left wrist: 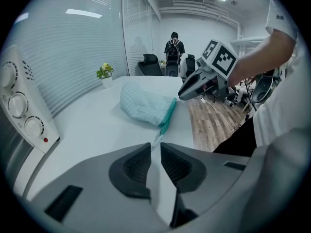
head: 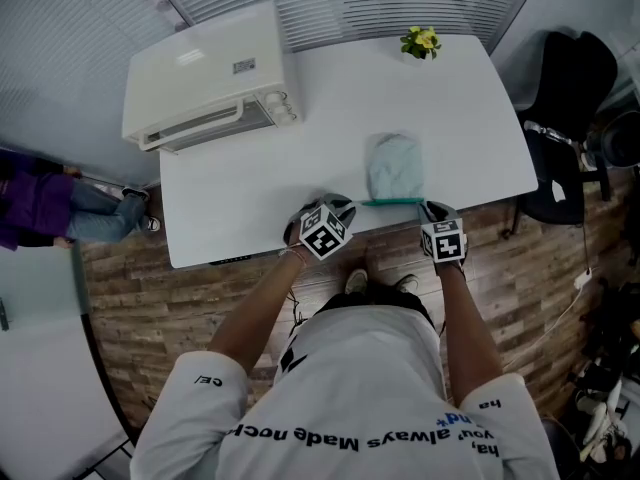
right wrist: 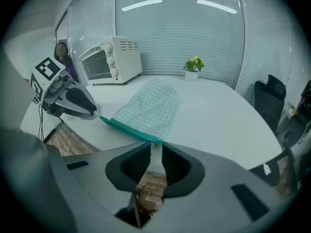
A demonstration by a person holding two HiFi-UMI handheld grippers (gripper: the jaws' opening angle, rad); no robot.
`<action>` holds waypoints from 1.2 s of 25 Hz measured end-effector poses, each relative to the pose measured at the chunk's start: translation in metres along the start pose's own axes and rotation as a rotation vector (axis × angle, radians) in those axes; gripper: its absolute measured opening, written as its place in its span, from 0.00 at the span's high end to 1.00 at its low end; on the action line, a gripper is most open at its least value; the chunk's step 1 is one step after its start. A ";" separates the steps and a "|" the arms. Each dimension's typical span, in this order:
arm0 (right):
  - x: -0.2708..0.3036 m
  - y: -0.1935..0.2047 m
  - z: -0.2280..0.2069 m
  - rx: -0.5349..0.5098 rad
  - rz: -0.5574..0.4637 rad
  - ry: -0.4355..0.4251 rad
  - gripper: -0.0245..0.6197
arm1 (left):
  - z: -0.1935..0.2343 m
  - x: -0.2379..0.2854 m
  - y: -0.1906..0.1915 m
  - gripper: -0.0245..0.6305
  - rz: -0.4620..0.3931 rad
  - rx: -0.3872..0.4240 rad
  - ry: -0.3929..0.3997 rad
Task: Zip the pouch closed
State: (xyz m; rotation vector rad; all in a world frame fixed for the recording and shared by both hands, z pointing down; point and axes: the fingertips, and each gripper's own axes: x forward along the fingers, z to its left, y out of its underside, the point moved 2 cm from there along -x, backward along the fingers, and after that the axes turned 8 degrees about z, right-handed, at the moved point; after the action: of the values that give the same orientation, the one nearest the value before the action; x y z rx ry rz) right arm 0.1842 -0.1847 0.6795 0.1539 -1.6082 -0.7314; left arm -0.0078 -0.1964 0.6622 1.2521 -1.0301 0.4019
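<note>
The right gripper (right wrist: 154,147) fingers (right wrist: 130,166) clamp the pouch (right wrist: 150,106) zipper pull (right wrist: 155,161), visible only in that gripper's view. The left gripper (left wrist: 155,147) fingers stand slightly parted.

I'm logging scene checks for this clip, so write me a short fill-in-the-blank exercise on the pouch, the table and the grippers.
1. The pouch lies on the white ___.
2. The small plant at the far edge has ___ flowers.
3. The white tab at the pouch's zipper end sits between the fingers of the ___ gripper.
Missing words: table; yellow; right.
</note>
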 end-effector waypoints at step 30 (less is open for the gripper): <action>-0.274 -0.111 0.054 -0.054 -0.572 -0.082 0.91 | -0.033 -0.260 -0.145 0.87 -0.746 -0.281 -0.163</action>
State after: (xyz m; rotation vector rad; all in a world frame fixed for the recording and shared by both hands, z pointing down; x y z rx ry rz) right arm 0.1522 -0.1154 0.3891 0.5659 -1.6317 -1.2296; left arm -0.0201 -0.1424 0.3681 1.3233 -0.6538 -0.4111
